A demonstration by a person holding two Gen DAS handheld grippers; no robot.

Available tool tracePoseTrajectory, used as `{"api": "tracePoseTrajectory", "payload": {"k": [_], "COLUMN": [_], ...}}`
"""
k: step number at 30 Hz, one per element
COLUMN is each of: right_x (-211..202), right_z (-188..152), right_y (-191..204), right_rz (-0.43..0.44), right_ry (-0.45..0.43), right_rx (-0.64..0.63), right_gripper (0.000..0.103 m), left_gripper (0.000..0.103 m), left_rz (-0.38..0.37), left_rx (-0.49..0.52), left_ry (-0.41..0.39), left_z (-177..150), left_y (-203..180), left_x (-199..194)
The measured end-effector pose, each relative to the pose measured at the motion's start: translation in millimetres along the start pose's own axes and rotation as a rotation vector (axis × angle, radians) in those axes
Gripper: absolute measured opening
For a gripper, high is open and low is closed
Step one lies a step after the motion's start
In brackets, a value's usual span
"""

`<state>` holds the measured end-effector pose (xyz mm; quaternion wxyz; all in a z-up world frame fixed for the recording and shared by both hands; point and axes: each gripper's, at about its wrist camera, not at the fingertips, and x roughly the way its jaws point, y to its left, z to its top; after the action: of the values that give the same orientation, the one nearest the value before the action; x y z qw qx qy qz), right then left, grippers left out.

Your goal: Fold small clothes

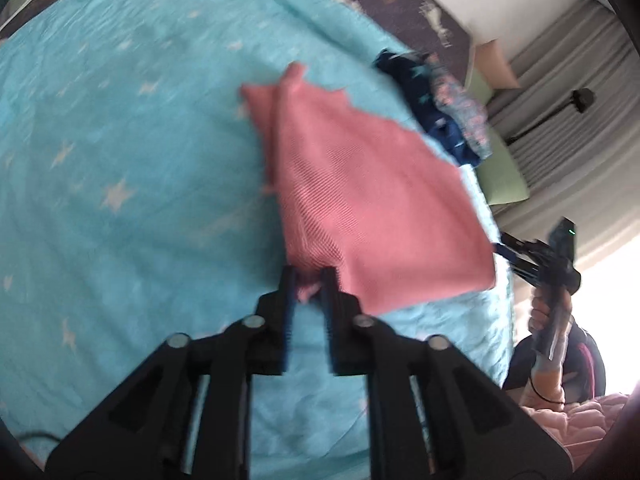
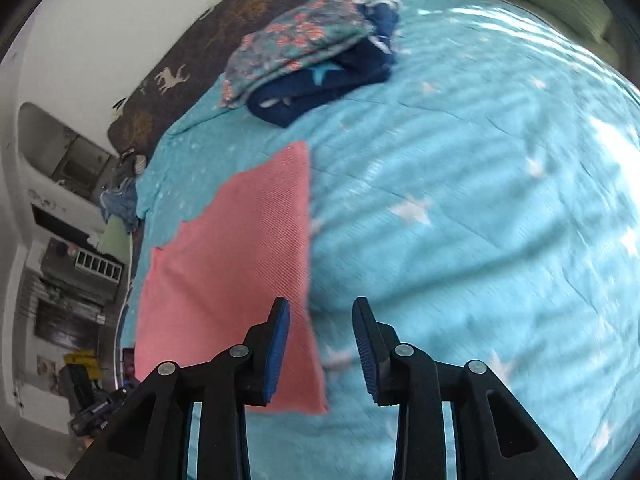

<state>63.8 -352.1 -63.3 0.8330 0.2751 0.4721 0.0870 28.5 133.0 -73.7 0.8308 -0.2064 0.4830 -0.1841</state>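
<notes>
A pink ribbed garment (image 1: 360, 184) lies on the turquoise star-print bedspread (image 1: 120, 140). My left gripper (image 1: 309, 280) is shut on a bunched corner of the pink garment and lifts that edge. In the right wrist view the same pink garment (image 2: 232, 260) lies flat to the left. My right gripper (image 2: 321, 312) is open and empty, its left finger over the garment's right edge. The right gripper also shows in the left wrist view (image 1: 532, 256), held in a hand at the bed's edge.
A pile of folded clothes, floral (image 2: 296, 36) on top of navy with stars (image 2: 320, 84), sits at the far side of the bed. A dark patterned sheet (image 2: 168, 76) borders the bedspread. Grey curtains (image 1: 560, 112) and a green pillow (image 1: 504, 176) lie beyond.
</notes>
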Motion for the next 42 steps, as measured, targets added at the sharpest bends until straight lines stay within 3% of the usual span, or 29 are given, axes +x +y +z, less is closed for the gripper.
{"api": "tracePoseTrajectory", "payload": {"k": [1,3,4,5,9,14,18,20,27,33,35,36,39,42], "right_x": [4.7,17.8,25.2,29.9,36.7,24.3,14.1,6.2,-30.8,-19.4,-4.2,0.4,6.8,-13.2], "right_z": [4.3,11.2,13.3,13.2,2.6,-12.6,-25.2,-34.7,-71.1,-80.0,-73.6,-71.3,-56.6,-36.6], "right_y": [3.7,11.9,18.4,20.4,22.5,1.6,-5.2,-7.9,-18.0,6.8,12.1,14.7,30.6,37.4], "right_rz": [0.008,0.040,0.044,0.047,0.032,0.033,0.056,0.062,0.040,0.034,0.065,0.079,0.107,0.196], "right_ry": [0.006,0.032,0.042,0.054,0.075,0.066,0.060,0.062,0.022,0.027,0.047,0.051,0.021,-0.078], "right_rx": [-0.008,-0.014,-0.012,-0.012,-0.044,0.012,0.040,0.033,-0.067,-0.250,-0.255,-0.256,-0.257,-0.183], "right_gripper": [0.043,0.044,0.044,0.044,0.045,0.045,0.045,0.046,0.048,0.064,0.064,0.064,0.008,0.008], "left_gripper": [0.038,0.038,0.035,0.025,0.024,0.024,0.035,0.035,0.035,0.035,0.024,0.009,0.008,0.008], "left_rz": [-0.002,0.012,0.004,-0.016,-0.043,-0.034,-0.027,-0.006,-0.046,-0.070,-0.059,-0.043,0.033,0.054], "left_rx": [0.009,-0.004,-0.015,-0.020,0.048,0.068,0.075,0.076,0.062,0.084,0.070,0.054,-0.017,0.030], "left_ry": [-0.010,-0.005,0.006,0.004,-0.055,-0.064,-0.017,-0.001,0.011,0.025,0.022,0.016,0.005,-0.009], "left_z": [2.6,8.5,10.0,10.5,11.8,15.8,12.9,9.5,7.8,13.4,10.0,8.5,1.2,-7.3], "left_y": [-1.1,-0.5,-0.6,-3.0,-17.2,-19.0,-15.9,-12.9,-5.3,-13.4,-10.1,-7.2,0.8,-4.8], "left_x": [2.4,15.3,20.6,24.1,11.0,4.7,19.0,22.8,27.2,30.5,31.1,30.4,19.1,-0.8]}}
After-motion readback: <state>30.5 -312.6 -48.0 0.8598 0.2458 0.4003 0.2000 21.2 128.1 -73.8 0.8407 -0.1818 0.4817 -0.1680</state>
